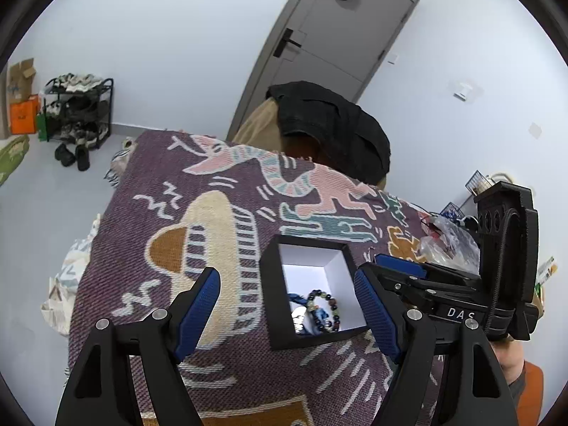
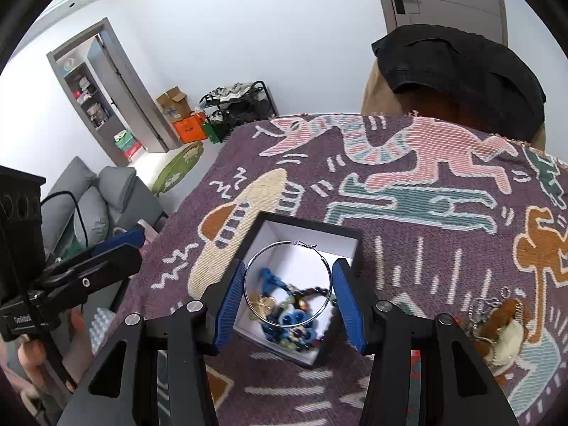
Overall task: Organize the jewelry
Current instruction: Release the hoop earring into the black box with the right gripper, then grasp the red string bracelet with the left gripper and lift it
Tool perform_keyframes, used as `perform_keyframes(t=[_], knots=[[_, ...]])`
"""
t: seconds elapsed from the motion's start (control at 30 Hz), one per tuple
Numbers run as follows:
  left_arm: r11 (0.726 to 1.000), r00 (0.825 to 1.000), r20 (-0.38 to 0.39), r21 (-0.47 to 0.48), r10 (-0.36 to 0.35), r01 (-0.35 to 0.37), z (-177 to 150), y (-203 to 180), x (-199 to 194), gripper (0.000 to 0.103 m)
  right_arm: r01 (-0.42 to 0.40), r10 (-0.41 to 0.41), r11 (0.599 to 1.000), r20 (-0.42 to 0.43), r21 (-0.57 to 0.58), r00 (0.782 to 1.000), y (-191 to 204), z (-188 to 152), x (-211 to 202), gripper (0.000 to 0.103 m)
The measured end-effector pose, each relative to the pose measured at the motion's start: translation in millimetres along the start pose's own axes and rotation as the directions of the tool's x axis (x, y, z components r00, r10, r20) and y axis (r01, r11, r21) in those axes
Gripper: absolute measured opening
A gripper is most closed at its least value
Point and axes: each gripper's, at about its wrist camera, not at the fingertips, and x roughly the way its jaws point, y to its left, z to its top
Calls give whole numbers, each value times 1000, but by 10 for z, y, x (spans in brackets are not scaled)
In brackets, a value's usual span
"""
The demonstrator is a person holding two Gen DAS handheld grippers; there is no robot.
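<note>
A home: shoe rack [image 1: 78, 110], sofa [image 2: 103, 198], door [image 1: 340, 42].

- The jewelry [image 1: 314, 310] in the box [image 1: 309, 248] is partly hidden by the box's near wall in the left view. Some pieces are a blur of blue and shiny bits.
- In the right view, the beads [image 2: 294, 319] lie in a heap, so it is hard to tell one piece from the next.
- The silver hoop [image 2: 288, 282] touches both blue pads [image 2: 346, 305], but how tight the grip is cannot be seen.
- The furry brown toy [image 2: 504, 326] with chains is tangled and unclear.
- The chair under the black cloth [image 2: 461, 71] is mostly covered.
- The plastic bags [image 1: 447, 245] are partly behind the right gripper [image 1: 401, 269].
- The hand [image 2: 39, 351] at the picture's left edge is cut off.
</note>
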Motion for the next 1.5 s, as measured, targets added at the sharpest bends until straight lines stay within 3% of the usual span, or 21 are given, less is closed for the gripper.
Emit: perform_keyframes(t=[0.07, 0.2, 0.4, 0.97, 1.5], knots=[[1000, 1000, -2, -4, 7, -7, -4, 29, -11, 79, -21, 21, 1000, 7, 0, 1000, 28, 11, 21, 52], [1000, 1000, 4, 7, 21, -21, -2, 5, -36, 79, 6, -6, 1000, -5, 30, 1000, -25, -9, 35, 70], [1000, 1000, 25, 18, 9, -10, -16, -118, -68, 86, 34, -34, 995, 0, 92, 999, -228, -161, -136, 71], [992, 999, 37, 124, -32, 28, -107, -747, -115, 86, 61, -89, 963, 96, 262, 991, -717, -679, -905, 72], [956, 994, -22, 274, -103, 105, -283, -1494, 208, 85, 61, -140, 912, 166, 405, 976, -1297, -1087, -1309, 72]])
